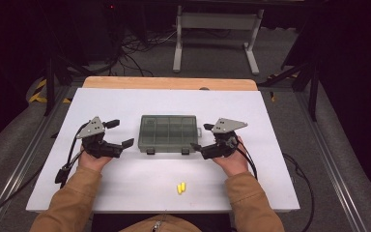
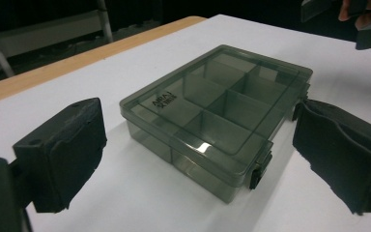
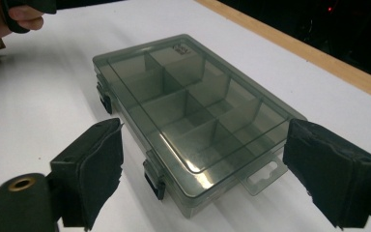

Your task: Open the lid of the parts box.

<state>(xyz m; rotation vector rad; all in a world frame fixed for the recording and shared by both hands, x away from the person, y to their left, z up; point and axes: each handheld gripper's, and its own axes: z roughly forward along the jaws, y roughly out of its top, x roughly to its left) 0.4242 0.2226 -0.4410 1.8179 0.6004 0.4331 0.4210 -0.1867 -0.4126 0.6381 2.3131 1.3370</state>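
In the high view, the smoky plastic box lay closed near the middle of the white table. The left gripper was just to the left of the box, jaws spread and holding nothing. The right gripper was just to the right of the box, jaws also spread and empty. Two small yellow pieces lay in front of the box, nearer to the person.

In the left gripper view, the box stood between the wide jaws, which did not touch it.

In the right gripper view, the box, with its two dark latches, was between the open jaws, not touched.
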